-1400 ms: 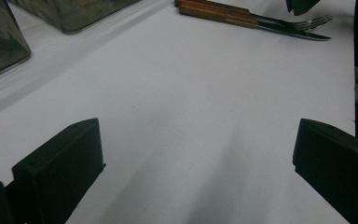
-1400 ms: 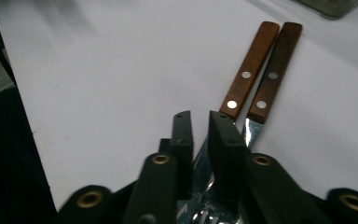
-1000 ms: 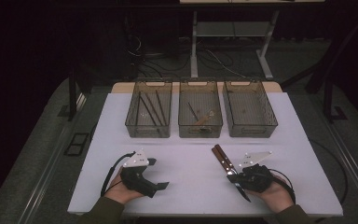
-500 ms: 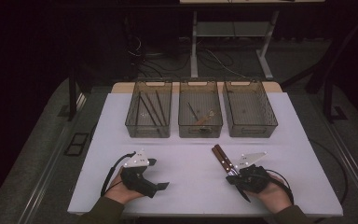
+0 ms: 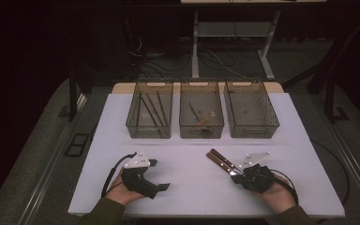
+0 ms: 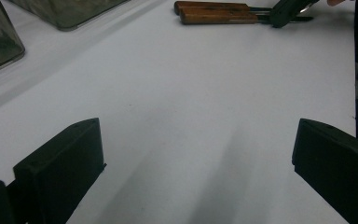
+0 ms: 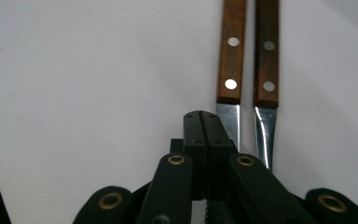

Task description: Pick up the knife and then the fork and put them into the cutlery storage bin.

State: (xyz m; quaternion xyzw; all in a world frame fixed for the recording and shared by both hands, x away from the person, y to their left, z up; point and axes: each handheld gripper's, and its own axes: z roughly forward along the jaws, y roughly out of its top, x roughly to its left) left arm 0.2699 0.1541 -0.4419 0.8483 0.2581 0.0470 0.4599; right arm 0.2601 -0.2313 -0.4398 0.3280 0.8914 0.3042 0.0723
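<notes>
High view: three clear bins (image 5: 201, 112) stand in a row at the table's (image 5: 187, 187) far edge; the left holds dark sticks, the middle a few utensils. Two wooden-handled knives (image 5: 222, 161) lie side by side, the right gripper (image 5: 238, 174) now over their blades, nearer than before.

Left gripper view: the left gripper (image 6: 191, 172) gapes wide, empty.

Right gripper view: jaws pressed together beside the left blade, gripping nothing.

the right tool (image 7: 204, 123) covers the lower part of both knife blades (image 7: 265, 135); their handle ends run off the top edge. contents of the three bins (image 5: 201, 115) stay too small to identify.
</notes>
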